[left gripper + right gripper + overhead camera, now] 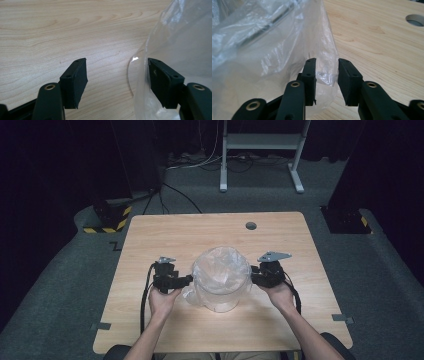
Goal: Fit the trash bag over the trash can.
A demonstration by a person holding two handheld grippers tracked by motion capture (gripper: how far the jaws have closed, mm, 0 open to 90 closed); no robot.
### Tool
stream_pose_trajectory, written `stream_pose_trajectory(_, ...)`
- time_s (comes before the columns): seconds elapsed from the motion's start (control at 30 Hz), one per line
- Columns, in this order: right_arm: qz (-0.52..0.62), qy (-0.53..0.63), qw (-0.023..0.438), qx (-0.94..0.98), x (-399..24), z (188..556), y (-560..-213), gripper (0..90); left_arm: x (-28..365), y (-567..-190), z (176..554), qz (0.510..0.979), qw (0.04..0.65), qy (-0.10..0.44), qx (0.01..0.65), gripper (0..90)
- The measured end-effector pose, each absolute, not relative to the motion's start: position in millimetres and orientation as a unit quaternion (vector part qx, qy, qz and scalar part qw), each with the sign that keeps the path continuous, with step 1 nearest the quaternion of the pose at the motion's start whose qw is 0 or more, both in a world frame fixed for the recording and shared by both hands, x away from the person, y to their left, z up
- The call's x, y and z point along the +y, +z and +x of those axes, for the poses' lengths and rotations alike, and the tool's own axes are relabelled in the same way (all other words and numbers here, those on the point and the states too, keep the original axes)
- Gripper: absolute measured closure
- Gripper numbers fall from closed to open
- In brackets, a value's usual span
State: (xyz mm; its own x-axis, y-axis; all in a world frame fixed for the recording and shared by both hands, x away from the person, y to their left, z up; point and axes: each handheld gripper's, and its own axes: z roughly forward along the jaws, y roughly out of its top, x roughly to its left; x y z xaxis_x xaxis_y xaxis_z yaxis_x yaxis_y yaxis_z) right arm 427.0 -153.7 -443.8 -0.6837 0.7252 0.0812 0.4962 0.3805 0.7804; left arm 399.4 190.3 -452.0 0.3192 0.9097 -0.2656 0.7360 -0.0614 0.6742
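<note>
Plastic bag (221, 279) stands upright, mouth up, lining what we take for a clear container; left gripper (189, 279) open astride its edge, right gripper (253, 274) open around a fold.

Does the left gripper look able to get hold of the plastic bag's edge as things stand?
Probably yes: the left gripper has open jaws straddling the clear plastic bag edge, with bare table around and nothing blocking.

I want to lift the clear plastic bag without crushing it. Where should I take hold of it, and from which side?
Grip the thin film at the rim of the plastic bag, probably from both sides at once. It stands open and puffed, so only the edges fit between jaws. The right gripper already straddles a fold; the left gripper has film by one pad.
</note>
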Motion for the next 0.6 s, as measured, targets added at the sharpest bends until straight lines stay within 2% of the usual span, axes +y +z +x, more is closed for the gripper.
stream_pose_trajectory(0.23,0.385,0.434,0.148,0.801,-168.7,418.7,-435.9,58.3,200.1,-438.3,393.4,0.705,0.403,0.117,0.572,32.6)
stream_pose_trajectory(0.37,0.377,0.452,0.156,0.793,-174.1,410.1,-430.3,52.9,200.3,-435.2,389.7,0.713,0.415,0.108,0.555,31.5)
stream_pose_trajectory(0.5,0.366,0.473,0.177,0.782,-184.7,401.4,-425.4,48.5,203.2,-432.9,387.8,0.715,0.432,0.118,0.536,30.0)
stream_pose_trajectory(0.6,0.369,0.494,0.203,0.76,-203.4,400.8,-423.8,45.3,213.9,-431.7,390.8,0.693,0.458,0.13,0.541,29.6)
